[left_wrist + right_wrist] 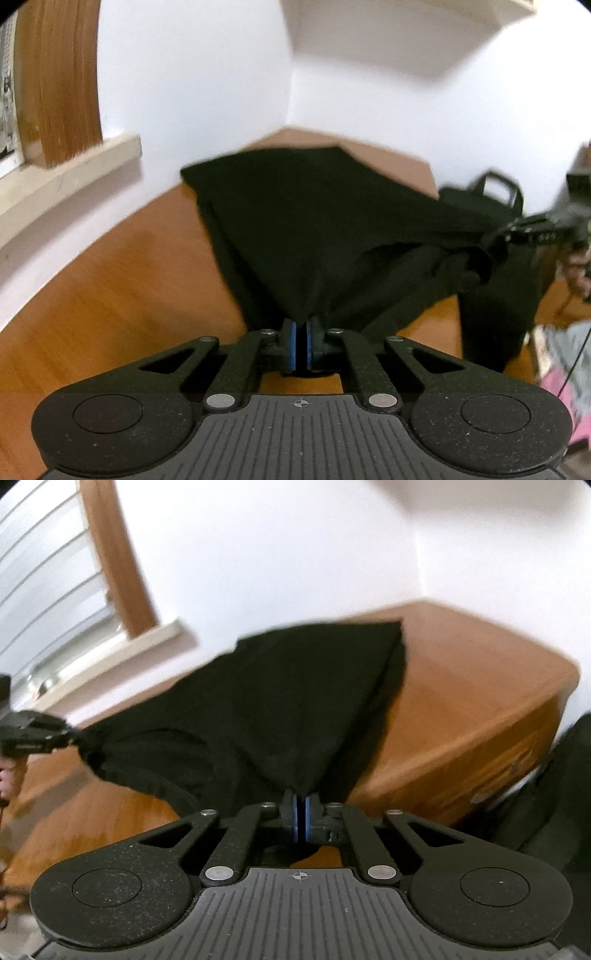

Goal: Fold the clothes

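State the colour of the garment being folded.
Plain black garment, clearest in the left wrist view.

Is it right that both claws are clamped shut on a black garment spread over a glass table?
Not quite. Both the left claw and right claw are clamped on the black garment, but the table is orange-brown wood, not glass, as both wrist views show.

An orange-brown wooden bench (110, 295) fills a corner formed by plain white walls (203, 74). Left of the bench, a pale cream window sill (70, 173) juts from the wall, with a brown wooden window frame (59, 81) rising from it (white horizontal slats (40, 572) show beyond the frame in the right wrist view). Above the bench's far corner hangs a white wall shelf (388, 33). The light is soft and even.
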{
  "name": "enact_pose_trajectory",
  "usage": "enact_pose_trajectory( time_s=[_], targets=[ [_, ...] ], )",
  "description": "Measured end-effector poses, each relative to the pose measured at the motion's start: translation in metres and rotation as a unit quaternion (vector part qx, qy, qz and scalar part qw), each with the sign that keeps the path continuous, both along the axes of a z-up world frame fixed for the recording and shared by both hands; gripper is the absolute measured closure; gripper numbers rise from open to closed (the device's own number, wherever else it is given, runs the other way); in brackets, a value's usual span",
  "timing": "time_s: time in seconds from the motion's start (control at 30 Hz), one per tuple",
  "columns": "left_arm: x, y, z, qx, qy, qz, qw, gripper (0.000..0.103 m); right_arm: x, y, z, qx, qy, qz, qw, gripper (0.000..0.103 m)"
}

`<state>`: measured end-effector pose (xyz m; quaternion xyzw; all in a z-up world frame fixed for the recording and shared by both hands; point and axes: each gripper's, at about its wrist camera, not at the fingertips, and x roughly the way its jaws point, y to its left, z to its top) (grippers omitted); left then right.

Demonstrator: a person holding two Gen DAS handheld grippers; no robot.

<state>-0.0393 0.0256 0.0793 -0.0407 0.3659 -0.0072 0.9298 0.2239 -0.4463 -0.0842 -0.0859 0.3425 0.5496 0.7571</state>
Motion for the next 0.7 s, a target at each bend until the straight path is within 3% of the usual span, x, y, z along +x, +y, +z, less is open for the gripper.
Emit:
enact_pose_trajectory(
  time_s=[0.1, 0.2, 0.37, 0.47, 0.7],
  targets=[
    [-0.003, 0.001, -0.017, 0.009, 0.029, -0.001, 0.9995, 0.094, -0.004, 0.002, 0.001, -0.007, -0.018, 0.000, 1.000, 0.091],
    [-0.004, 0.014, -0.016, 0.010, 0.028, 0.014, 0.9995, 0.076, -0.005, 0.004, 0.006, -0.006, -0.043, -0.006, 0.999, 0.065],
    [0.016, 0.023, -0.001, 0.032, 0.018, 0.019, 0.9992, 0.066, 0.003, 0.014, 0.019, 0.009, -0.072, -0.018, 0.997, 0.059],
    [0.038, 0.022, 0.009, 0.038, 0.007, 0.010, 0.9992, 0.066, 0.023, 0.034, 0.022, 0.022, -0.077, -0.035, 0.996, 0.057],
    [0.087, 0.033, 0.014, 0.036, -0.010, 0.009, 0.9993, 0.061, 0.089, 0.097, 0.010, 0.038, -0.057, -0.073, 0.995, 0.058]
  ],
)
